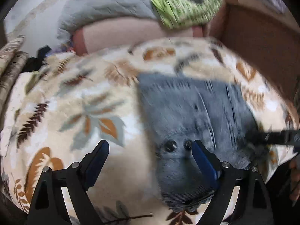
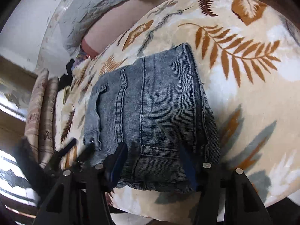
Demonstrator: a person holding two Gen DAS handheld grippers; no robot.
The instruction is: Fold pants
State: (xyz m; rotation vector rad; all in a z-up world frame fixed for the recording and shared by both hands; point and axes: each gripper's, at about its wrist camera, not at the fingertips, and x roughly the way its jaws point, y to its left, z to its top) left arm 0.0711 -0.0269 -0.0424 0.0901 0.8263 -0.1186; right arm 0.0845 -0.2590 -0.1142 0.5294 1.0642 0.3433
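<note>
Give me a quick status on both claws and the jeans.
Left claw open, empty. Right claw open over the near edge of the jeans. Jeans folded into a compact stack on the leaf-print blanket. Nothing in the way.

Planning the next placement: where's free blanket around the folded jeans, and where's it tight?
Free: leaf-print blanket right of the jeans, and the wide patch on their left. Crowded: far edge, with the grey pillow, green cloth and dark clutter.
</note>
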